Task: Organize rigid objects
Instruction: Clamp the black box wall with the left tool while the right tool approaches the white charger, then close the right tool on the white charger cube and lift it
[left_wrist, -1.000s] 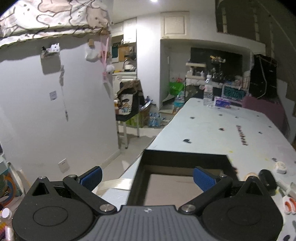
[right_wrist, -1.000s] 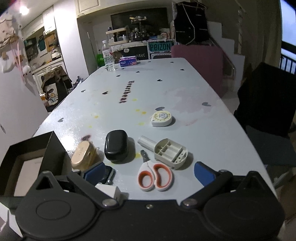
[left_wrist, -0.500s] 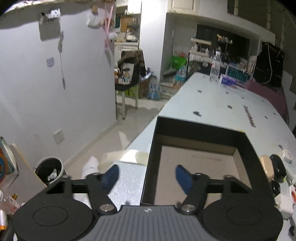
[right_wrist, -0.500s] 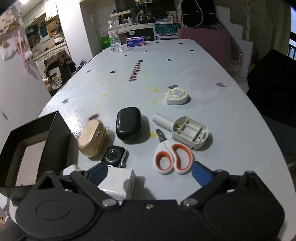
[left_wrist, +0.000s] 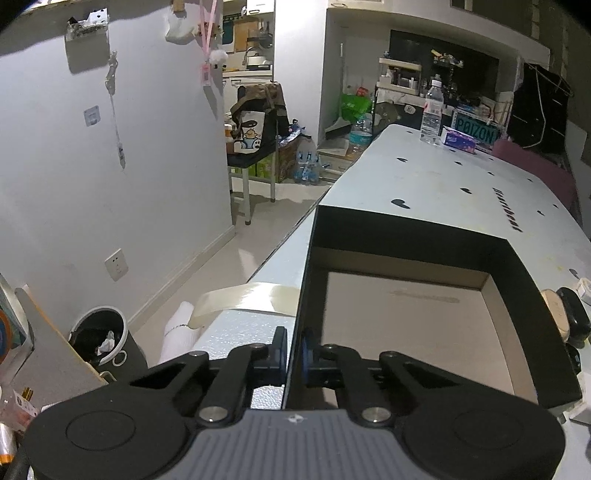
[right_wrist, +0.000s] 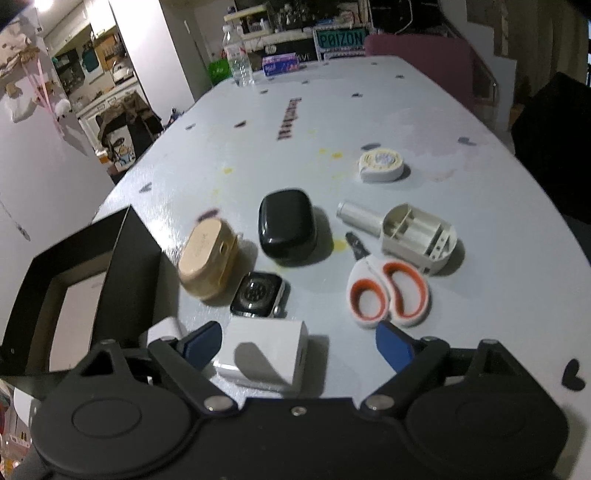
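Note:
An empty black box (left_wrist: 406, 236) with a pale floor sits at the table's left edge. My left gripper (left_wrist: 293, 356) is shut on its near left wall, one pad on each side. In the right wrist view the box (right_wrist: 122, 254) is at the left. Beside it lie a tan case (right_wrist: 207, 258), a black case (right_wrist: 287, 225), a watch (right_wrist: 258, 293), white-and-orange scissors (right_wrist: 388, 295), a beige battery holder (right_wrist: 417, 236) and a round white tape (right_wrist: 382, 162). My right gripper (right_wrist: 299, 341) hangs over a white charger block (right_wrist: 266, 354). Its jaws are closing and stand apart from the block.
A water bottle (right_wrist: 238, 59) and a tissue pack (right_wrist: 280, 64) stand at the table's far end. A strip of tape (left_wrist: 240, 299) hangs off the table's left edge, and a waste bin (left_wrist: 99, 336) stands on the floor below. A dark chair (right_wrist: 554, 147) is at the right.
My left gripper came down over the box's left wall and its jaws closed on it. My right gripper sank toward the white charger block and its jaws narrowed a little.

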